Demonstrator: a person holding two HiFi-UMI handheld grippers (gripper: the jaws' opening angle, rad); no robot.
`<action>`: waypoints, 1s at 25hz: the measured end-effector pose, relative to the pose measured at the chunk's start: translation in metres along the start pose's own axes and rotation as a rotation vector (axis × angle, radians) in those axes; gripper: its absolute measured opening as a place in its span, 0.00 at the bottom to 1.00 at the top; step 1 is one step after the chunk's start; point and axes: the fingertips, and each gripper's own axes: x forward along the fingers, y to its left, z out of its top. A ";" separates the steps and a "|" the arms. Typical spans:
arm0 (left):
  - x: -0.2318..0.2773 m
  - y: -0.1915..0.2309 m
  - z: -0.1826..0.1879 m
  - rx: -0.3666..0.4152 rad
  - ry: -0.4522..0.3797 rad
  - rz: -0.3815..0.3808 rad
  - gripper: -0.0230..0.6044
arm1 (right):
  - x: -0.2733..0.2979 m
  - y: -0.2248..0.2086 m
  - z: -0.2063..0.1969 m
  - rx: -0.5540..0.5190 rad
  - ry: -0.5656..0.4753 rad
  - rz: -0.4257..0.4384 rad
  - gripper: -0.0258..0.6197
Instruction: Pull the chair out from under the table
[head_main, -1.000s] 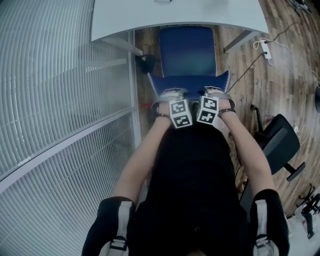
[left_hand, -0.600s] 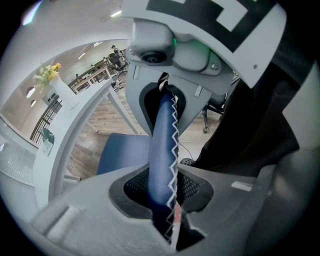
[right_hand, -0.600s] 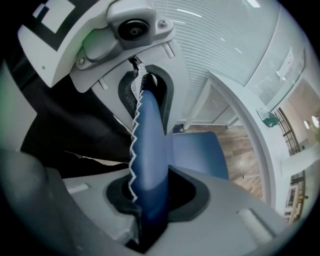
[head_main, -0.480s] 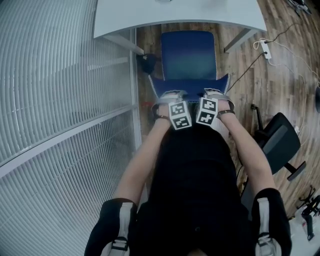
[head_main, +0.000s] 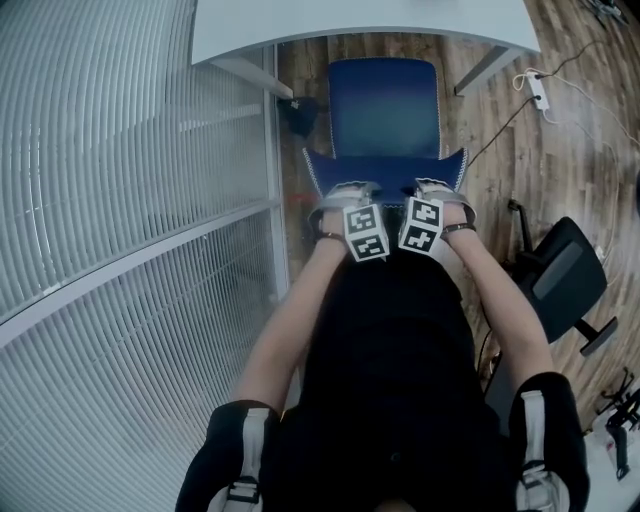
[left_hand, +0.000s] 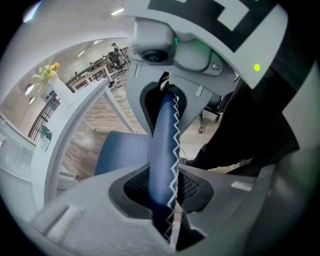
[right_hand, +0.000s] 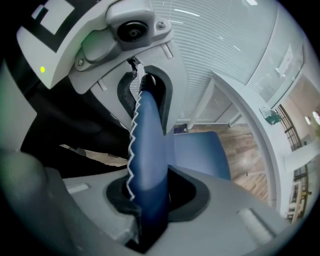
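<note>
Blue fills the upper centre of the head view: the chair (head_main: 385, 105) is deep blue on seat and backrest. In the left gripper view its backrest edge (left_hand: 167, 150) carries a white zigzag stitch. Above it, the table (head_main: 360, 25) is plain white. The floor (head_main: 500, 140) shows brown wood planks with streaky grain. Down the left side, the glass wall (head_main: 120, 200) is lined with fine pale stripes. The left gripper (head_main: 345, 188) and right gripper (head_main: 433, 186) are light grey, and their marker cubes (head_main: 365, 232) are patterned in black-and-white squares. The person's clothing (head_main: 390, 350) is black, and so is a second chair (head_main: 560, 285) at the right.
</note>
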 end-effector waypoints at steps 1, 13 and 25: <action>-0.001 -0.002 0.000 -0.001 -0.001 -0.002 0.19 | 0.000 0.002 0.000 0.001 -0.001 0.000 0.18; -0.009 -0.045 -0.004 -0.014 -0.004 -0.049 0.19 | -0.004 0.045 0.000 0.019 0.014 0.003 0.19; -0.019 -0.076 -0.001 -0.024 -0.008 -0.094 0.19 | -0.013 0.076 -0.003 0.025 0.017 0.020 0.19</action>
